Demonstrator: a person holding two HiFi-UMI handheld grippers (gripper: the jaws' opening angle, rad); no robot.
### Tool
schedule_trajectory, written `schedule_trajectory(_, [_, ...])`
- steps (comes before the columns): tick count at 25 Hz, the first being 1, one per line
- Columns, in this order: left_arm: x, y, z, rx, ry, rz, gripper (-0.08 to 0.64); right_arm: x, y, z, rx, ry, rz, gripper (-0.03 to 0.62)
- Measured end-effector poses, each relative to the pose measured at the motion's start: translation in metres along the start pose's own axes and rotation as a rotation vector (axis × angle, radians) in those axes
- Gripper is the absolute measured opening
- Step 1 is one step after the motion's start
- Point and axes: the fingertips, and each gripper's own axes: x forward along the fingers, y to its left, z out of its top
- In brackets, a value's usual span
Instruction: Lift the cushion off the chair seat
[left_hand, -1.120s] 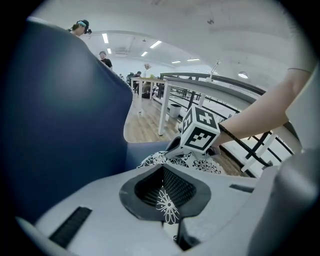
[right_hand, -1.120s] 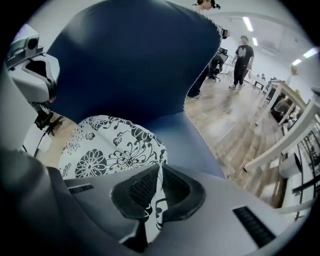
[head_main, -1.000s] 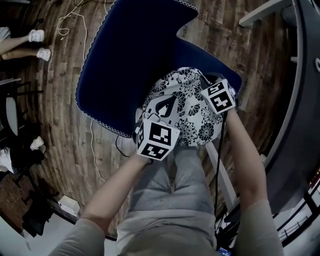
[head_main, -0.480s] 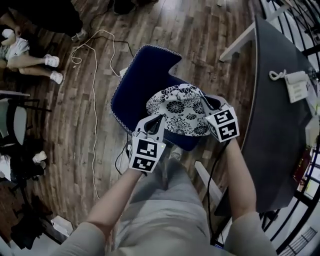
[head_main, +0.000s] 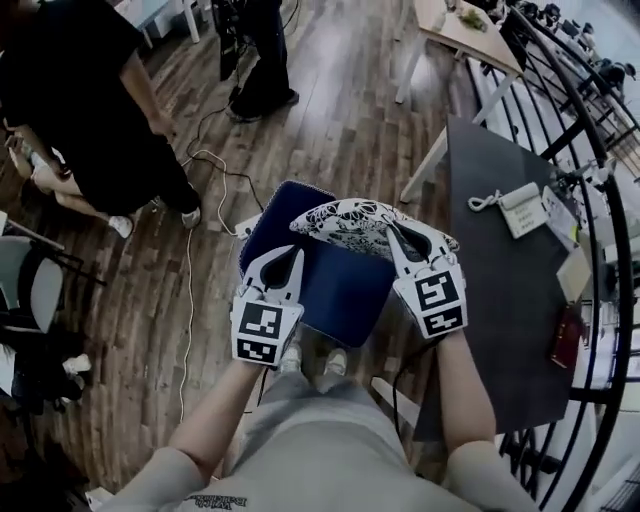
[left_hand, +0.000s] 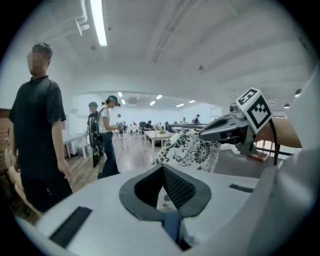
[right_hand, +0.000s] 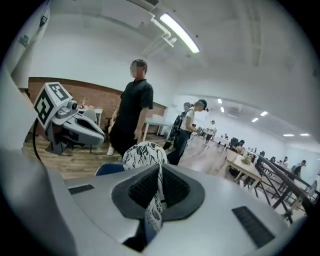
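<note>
The black-and-white floral cushion (head_main: 352, 218) hangs in the air above the blue chair seat (head_main: 330, 280), stretched between my two grippers. My left gripper (head_main: 294, 252) is shut on the cushion's left edge; a strip of patterned cloth shows between its pads (left_hand: 163, 192). My right gripper (head_main: 393, 236) is shut on the right edge, with a fold of cloth pinched in its jaws (right_hand: 158, 195). The cushion (left_hand: 189, 149) runs across to the right gripper (left_hand: 225, 131) in the left gripper view. In the right gripper view the cushion (right_hand: 144, 153) bulges ahead, and the left gripper (right_hand: 75, 127) is at the left.
A person in black (head_main: 85, 95) stands at the upper left on the wooden floor. A white cable (head_main: 188, 260) trails left of the chair. A dark desk (head_main: 500, 300) with a telephone (head_main: 522, 208) lies to the right, with a railing (head_main: 600, 160) beyond it.
Both grippers have risen together with the cushion in them, from the blue seat to well above it. The view now takes in more of the room.
</note>
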Motion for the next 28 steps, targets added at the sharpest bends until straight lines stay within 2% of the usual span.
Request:
schedule_trajectory(5, [-0.059,0.04,0.091,-0.008,-0.239,0.115,0.005,-0.083,-0.028,0.093,-0.107,-0.153,-0.17,0.009])
schedule_trajectory(8, [-0.1,0.054,0.141,-0.017,-0.358,0.157,0.005,-0.136,-0.038,0.15,-0.104,-0.3,-0.238,0.009])
schedule_trajectory(10, [-0.122,0.053,0.172,0.0,-0.424,0.163,0.005,-0.165,-0.045,0.18,-0.073,-0.395,-0.279,0.009])
schedule_trajectory(12, [-0.139,0.048,0.198,0.024,-0.48,0.157,0.005,-0.192,-0.052,0.202,-0.061,-0.446,-0.338,0.009])
schedule_trajectory(15, [-0.16,0.04,0.22,0.061,-0.542,0.148,0.005,-0.23,-0.05,0.22,-0.113,-0.516,-0.413,0.009])
schedule_trajectory(17, [-0.17,0.04,0.217,0.071,-0.552,0.146,0.005,-0.245,-0.04,0.219,-0.099,-0.558,-0.428,0.009])
schedule_trajectory(20, [-0.178,0.051,0.196,0.053,-0.525,0.139,0.005,-0.243,-0.016,0.206,-0.006,-0.584,-0.409,0.009])
schedule_trajectory(25, [-0.168,0.053,0.169,0.044,-0.439,0.122,0.005,-0.224,-0.005,0.171,0.165,-0.547,-0.358,0.009])
schedule_trajectory(28, [-0.158,0.055,0.159,0.053,-0.406,0.113,0.005,-0.211,-0.006,0.161,0.23,-0.533,-0.334,0.009])
